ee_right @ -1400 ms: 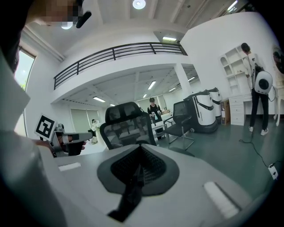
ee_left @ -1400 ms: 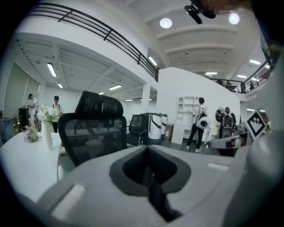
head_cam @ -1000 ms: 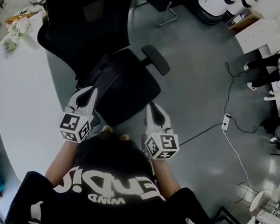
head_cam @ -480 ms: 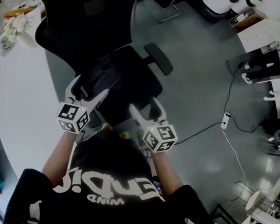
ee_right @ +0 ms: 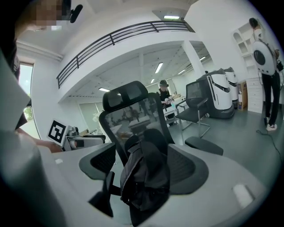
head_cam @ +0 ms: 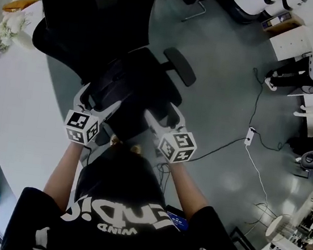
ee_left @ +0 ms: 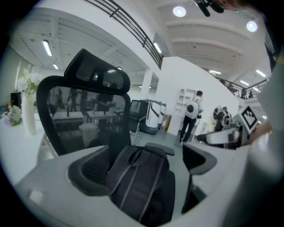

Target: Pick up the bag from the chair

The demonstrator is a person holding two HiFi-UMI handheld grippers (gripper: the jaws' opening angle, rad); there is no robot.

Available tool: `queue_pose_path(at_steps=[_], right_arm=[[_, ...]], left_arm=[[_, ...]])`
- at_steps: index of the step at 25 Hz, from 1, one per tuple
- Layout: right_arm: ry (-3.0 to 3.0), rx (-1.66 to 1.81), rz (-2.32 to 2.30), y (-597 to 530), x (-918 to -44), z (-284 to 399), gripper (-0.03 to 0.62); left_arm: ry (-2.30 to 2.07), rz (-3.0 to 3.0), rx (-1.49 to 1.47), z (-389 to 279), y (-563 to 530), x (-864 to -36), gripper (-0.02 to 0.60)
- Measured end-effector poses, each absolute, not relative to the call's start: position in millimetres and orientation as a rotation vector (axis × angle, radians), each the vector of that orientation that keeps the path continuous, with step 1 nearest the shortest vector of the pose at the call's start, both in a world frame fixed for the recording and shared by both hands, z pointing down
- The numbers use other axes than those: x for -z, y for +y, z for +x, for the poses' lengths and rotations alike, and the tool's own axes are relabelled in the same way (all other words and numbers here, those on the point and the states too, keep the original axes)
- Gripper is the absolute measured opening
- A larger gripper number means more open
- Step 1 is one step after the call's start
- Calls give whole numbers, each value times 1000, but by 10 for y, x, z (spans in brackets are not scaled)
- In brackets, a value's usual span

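I hold my left tongs (head_cam: 98, 100) and right tongs (head_cam: 162, 115) spread, jaws just swung open, pinching nothing. At twelve o'clock, framed between each pair, the dark grey fabric backpack (head_cam: 124, 86) sits on the seat of the black mesh office chair (head_cam: 90, 21).

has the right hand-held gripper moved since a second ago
yes, the right hand-held gripper moved up the head view toward the chair; its jaws have just been opening, not pressing the bag.

bag (head_cam: 115, 86) on chair (head_cam: 90, 18), table (head_cam: 15, 114) left — floor (head_cam: 226, 73) right
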State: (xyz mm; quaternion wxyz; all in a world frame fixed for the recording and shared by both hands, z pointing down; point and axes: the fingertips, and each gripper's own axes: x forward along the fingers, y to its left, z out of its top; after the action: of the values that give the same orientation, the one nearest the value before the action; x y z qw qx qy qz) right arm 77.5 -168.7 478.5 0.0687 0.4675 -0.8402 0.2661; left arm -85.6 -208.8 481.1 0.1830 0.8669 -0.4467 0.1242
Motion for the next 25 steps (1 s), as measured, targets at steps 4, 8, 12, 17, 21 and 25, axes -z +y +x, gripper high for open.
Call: queue_pose_path(at_steps=[4, 8, 12, 17, 21, 25], right_arm=[[-2506, -844, 1389, -1918, -5036, 669, 356], [-2486, -865, 1384, -2169, -5387, 587, 356], [-2472, -881, 1385, -2377, -5623, 524, 356], [-2457, -881, 1351, -2588, -6040, 458, 356], [-2453, -922, 1352, -2739, -6329, 413, 357], [-2466, -963, 1340, -2818, -6437, 438, 352]], left_arm=[[-1249, 2417, -378, -907, -2313, -5085, 529], [-1227, 2399, -399, -957, -2591, -5425, 544], [-1168, 2406, -434, -936, -2829, -5693, 566], [-1104, 2399, -463, -884, -3088, -6174, 587], [-1035, 2383, -432, -837, -3241, -6478, 594], [-956, 2359, -399, -761, -3323, -6641, 595]])
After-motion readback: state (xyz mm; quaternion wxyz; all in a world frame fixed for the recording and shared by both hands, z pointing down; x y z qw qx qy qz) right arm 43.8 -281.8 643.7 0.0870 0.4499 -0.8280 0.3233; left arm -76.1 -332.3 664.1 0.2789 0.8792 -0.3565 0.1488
